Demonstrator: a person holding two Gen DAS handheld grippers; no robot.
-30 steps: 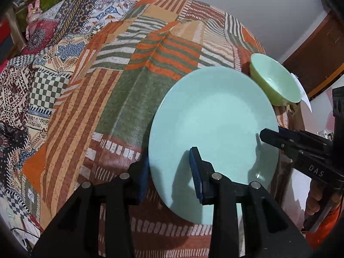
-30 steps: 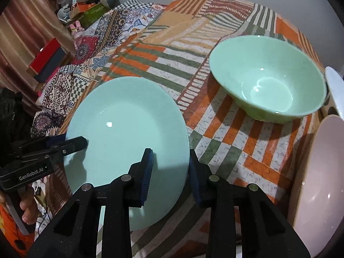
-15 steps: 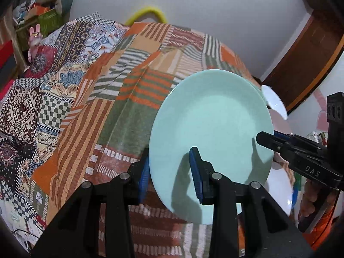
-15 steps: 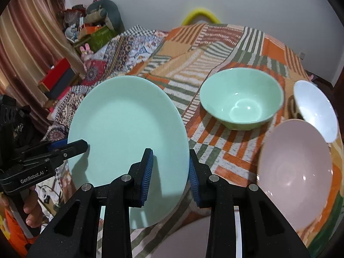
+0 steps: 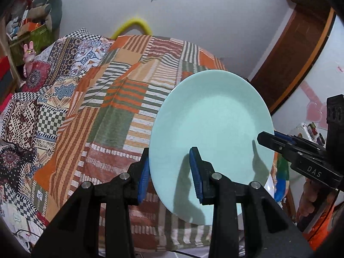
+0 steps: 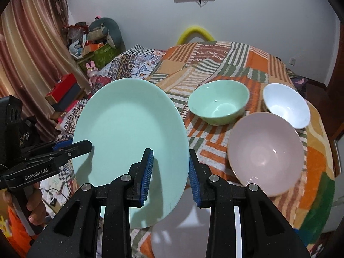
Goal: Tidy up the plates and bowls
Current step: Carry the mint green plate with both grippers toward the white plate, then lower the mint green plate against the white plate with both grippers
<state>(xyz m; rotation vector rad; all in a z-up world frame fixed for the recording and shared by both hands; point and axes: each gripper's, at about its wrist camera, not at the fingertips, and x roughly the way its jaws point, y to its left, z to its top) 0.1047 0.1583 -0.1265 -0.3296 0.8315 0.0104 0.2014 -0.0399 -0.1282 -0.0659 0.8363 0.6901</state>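
Observation:
A mint green plate (image 5: 211,133) is held up in the air, tilted, above the patchwork-covered table (image 6: 247,64). My left gripper (image 5: 169,176) is shut on its left rim and my right gripper (image 6: 171,172) is shut on its right rim; the plate shows in the right wrist view (image 6: 129,133) too. On the table stand a green bowl (image 6: 218,104), a white bowl (image 6: 286,107) and a pink bowl (image 6: 266,152). A pale plate (image 6: 176,232) lies below the held plate at the near edge.
The table is covered by a striped orange and green cloth (image 5: 120,111). A bed with patterned quilts (image 5: 32,107) lies to the left. A yellow arch (image 6: 194,32) stands behind the table. A wooden door (image 5: 298,49) is at the right.
Both grippers have lifted the mint plate off the table and raised it higher. The views have pulled back and up, so the white and pink bowls have come into the right wrist view.

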